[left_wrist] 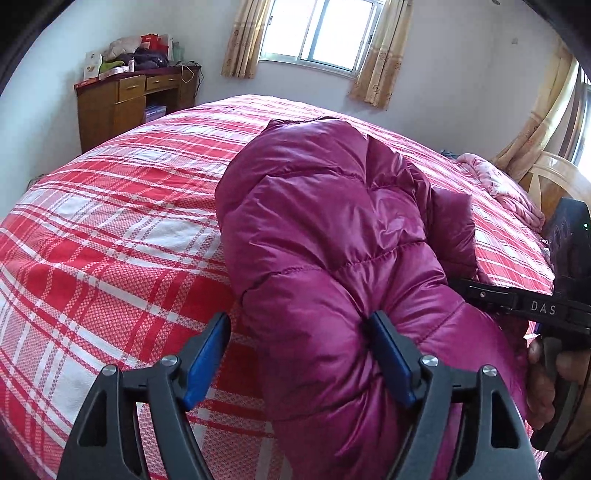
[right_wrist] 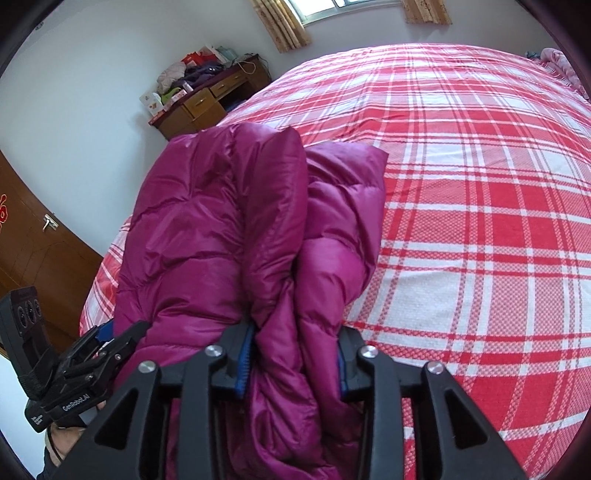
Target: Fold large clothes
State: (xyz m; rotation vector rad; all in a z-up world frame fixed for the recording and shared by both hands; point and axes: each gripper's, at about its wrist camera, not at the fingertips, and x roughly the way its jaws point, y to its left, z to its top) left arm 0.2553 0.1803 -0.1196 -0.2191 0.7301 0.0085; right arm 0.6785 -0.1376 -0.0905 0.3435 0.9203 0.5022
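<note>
The bed, under its red and white plaid cover, takes up most of the room. On it lies the magenta down jacket, bunched into a thick, puffy fold that runs from about six o'clock up toward twelve in the left wrist view, near the bed's near edge. A wooden desk heaped with bags and clothes stands against the wall at ten o'clock, and a curtained window sits at twelve. A pink quilt is crumpled by the headboard at three o'clock.

The right gripper is clamped on a thick wad of the jacket, the quilted cloth bulging up between its blue pads. The left gripper has its fingers spread wide: the right pad presses into the jacket's side, while the left one hangs clear above the bed cover.
</note>
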